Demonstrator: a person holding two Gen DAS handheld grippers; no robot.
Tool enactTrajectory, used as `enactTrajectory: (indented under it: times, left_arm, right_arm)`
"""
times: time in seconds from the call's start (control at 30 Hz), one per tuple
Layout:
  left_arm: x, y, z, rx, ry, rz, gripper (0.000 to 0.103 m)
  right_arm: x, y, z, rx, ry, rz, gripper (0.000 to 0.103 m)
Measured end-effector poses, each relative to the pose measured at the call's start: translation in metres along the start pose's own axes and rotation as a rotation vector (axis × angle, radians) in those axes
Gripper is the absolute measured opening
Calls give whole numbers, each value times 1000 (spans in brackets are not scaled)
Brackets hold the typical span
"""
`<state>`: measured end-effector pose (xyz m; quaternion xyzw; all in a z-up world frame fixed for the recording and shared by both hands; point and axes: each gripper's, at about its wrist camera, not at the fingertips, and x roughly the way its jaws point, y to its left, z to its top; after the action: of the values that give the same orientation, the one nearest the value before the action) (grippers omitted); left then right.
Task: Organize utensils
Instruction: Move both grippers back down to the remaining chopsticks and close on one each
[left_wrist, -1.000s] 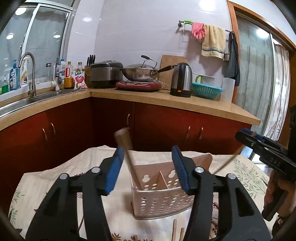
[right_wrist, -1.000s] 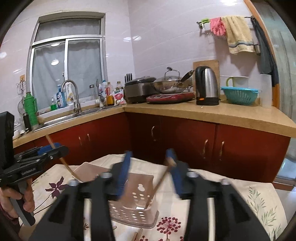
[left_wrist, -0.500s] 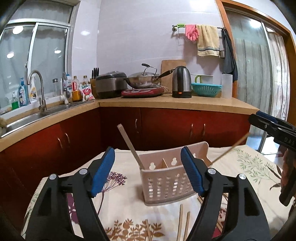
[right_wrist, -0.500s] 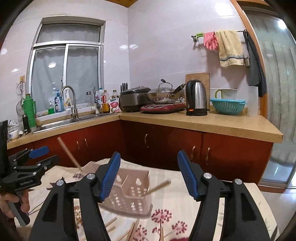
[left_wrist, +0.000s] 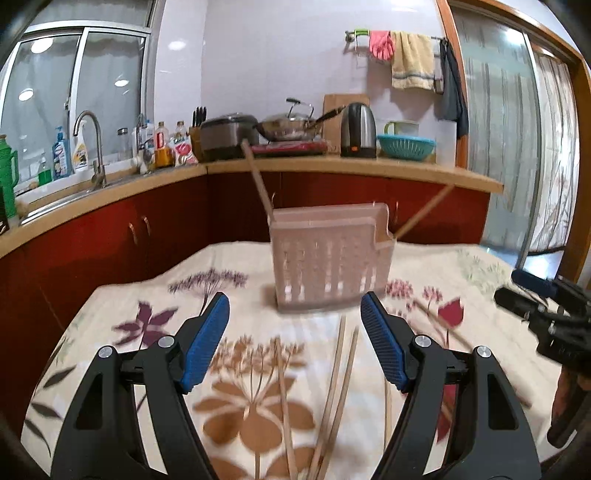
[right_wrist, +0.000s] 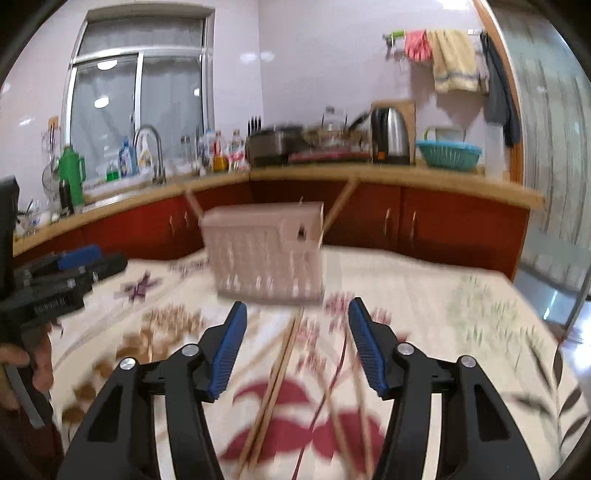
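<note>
Grippers: your left gripper (left_wrist: 294, 343) and right gripper (right_wrist: 294, 345) both hang released over the table, jaws spread wide with nothing between the blue pads; neither touches anything

Loose chopsticks: several chopsticks (left_wrist: 341, 373) lie flat on the floral tablecloth (left_wrist: 147, 321) just ahead of both grippers, some nearly parallel, some crossing; in the right wrist view a close pair (right_wrist: 277, 373) lies between your jaws

Pinch risk: if you close on that pair you may take two sticks together, or clip one near its end so that it pivots and flicks away

Cloth risk: thin sticks lie flush on soft fabric, so a low approach could snag the cloth and drag the others out of line

Blur: both views are smeared, so I cannot tell exactly where each stick ends; judge your descent with care

Holder: the pale slotted utensil holder (left_wrist: 328, 258) stands upright on the cloth beyond the sticks, with one stick (left_wrist: 258, 184) leaning out at its left end and another (left_wrist: 421, 214) at its right

Tipping risk: it looks light, so a stick pushed in at a slant, or a knock against the leaning ones, could shove or topple it
</note>
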<state>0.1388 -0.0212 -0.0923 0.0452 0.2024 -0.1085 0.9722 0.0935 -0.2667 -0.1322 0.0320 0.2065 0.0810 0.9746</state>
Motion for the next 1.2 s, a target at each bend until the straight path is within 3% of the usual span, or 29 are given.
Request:
enactTrajectory:
  times: [0.3,0.53,1.0,1.2]
  left_arm:
    - [-17,2,-53,-21,85,7,72]
    - [-20,-5,-72,-19,121,-7,72]
    - [-13,-28,-79,12,159,-44,72]
    - [-4,-40,-86,26,194,-69,70]
  right_arm:
    - [13,15,-61,-15,164,40,31]
    - [27,19,-85,-20,257,45,26]
    - [23,8,-88,-17,266,1,25]
    - [22,6,-89,-15,251,26,25]
